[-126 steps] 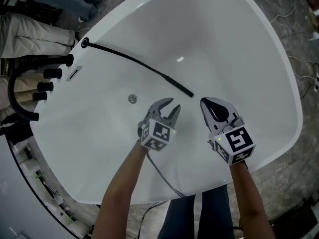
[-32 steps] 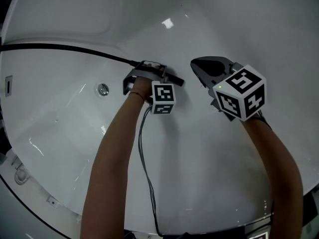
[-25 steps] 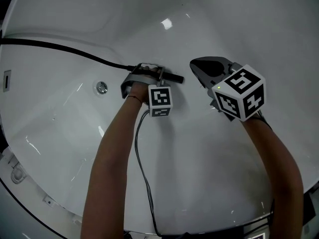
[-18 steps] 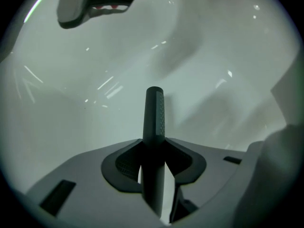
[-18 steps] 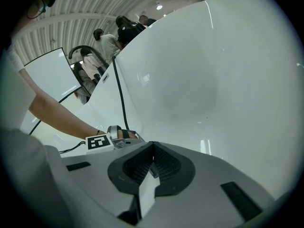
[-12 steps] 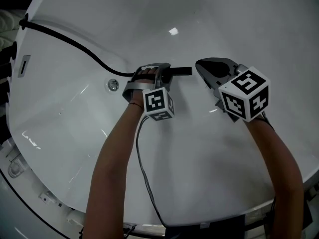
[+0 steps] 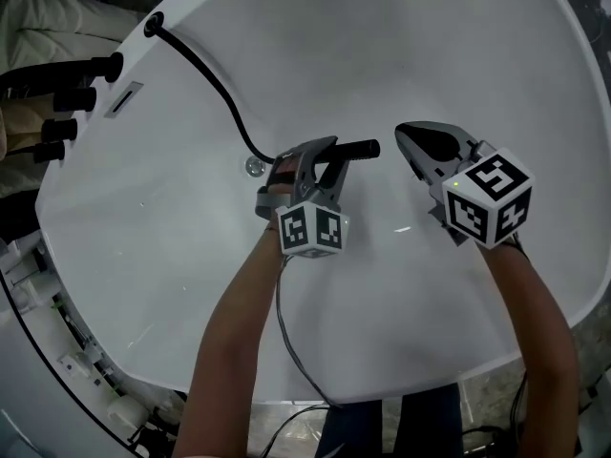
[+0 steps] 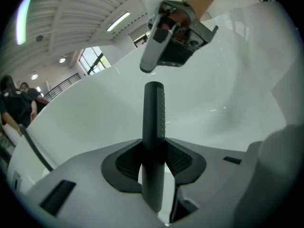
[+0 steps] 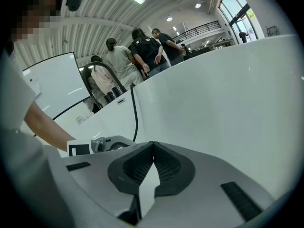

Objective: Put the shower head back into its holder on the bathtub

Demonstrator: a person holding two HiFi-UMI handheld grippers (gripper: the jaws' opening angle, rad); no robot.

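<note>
Shower head — a slim black wand — sits clamped crosswise in the left gripper over the basin of the white bathtub, and in the left gripper view the ribbed pads press on it from both sides. Its black hose curves from that gripper up to the round opening on the tub's rim, near the black tap knobs. The right gripper hangs just beside the wand's free tip, apart from it — jaws closed together on nothing.
</note>
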